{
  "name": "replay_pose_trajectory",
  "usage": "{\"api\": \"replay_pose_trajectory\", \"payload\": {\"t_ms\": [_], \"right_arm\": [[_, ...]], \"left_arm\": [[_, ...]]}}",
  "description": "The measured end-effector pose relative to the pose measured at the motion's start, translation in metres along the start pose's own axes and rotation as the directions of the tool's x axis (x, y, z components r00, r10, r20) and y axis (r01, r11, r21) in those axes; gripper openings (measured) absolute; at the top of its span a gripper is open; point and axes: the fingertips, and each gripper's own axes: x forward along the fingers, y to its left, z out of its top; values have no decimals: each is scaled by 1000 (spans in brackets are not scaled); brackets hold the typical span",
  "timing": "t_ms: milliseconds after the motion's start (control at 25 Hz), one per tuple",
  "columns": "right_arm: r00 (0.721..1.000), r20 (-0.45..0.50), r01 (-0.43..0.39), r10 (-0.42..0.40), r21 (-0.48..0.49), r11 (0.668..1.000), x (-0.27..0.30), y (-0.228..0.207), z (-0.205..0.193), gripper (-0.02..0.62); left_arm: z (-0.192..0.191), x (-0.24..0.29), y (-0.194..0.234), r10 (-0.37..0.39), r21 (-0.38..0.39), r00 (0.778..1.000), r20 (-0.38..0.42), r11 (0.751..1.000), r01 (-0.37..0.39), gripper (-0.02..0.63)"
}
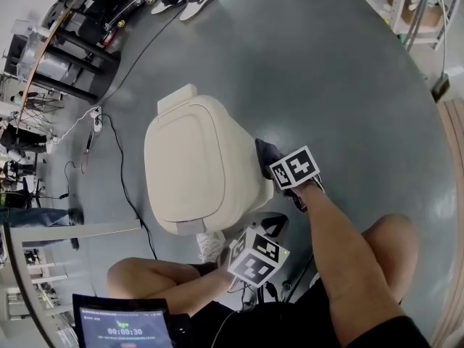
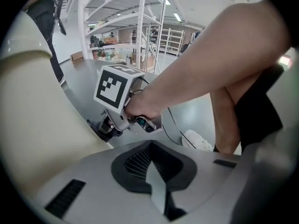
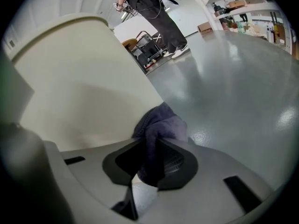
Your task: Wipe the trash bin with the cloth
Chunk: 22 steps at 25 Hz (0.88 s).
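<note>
Head view shows the cream trash bin (image 1: 192, 158) standing on the grey floor. The left gripper (image 2: 156, 178) is beside it, jaws together and empty. The right gripper (image 3: 150, 164) is clamped on the dark cloth (image 3: 161, 122), which presses against the bin's side wall. Wiping looks under way, and the next move calls for a firm sweep along that wall.

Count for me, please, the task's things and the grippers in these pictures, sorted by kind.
trash bin: 1
cloth: 1
grippers: 2, the left gripper and the right gripper
total: 4

Cream trash bin (image 1: 196, 162), dark-blue cloth (image 3: 160, 125)
</note>
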Motion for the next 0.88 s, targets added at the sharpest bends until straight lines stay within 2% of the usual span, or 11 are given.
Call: {"api": "replay_pose_trajectory", "payload": {"t_ms": [360,520,680,880], "right_arm": [[999,-22,30,-30,3,1000,4,-8,-2,69],[999,5,49,-49,-7,999,3,-9,6,69],[985,102,145,-140,-38,989,-40,-19,21,69],[937,273,245,-216,-76,967,-87,-15,53,69]], "left_arm": [[-5,1,-5,-15,-8,1000,-12,1000,15,2],[-3,1,0,-12,-4,1000,-4,1000,12,2],[16,-13,-23,-16,9,1000,23,1000,15,2],[43,-34,-31,12,22,995,100,1000,-15,2]]}}
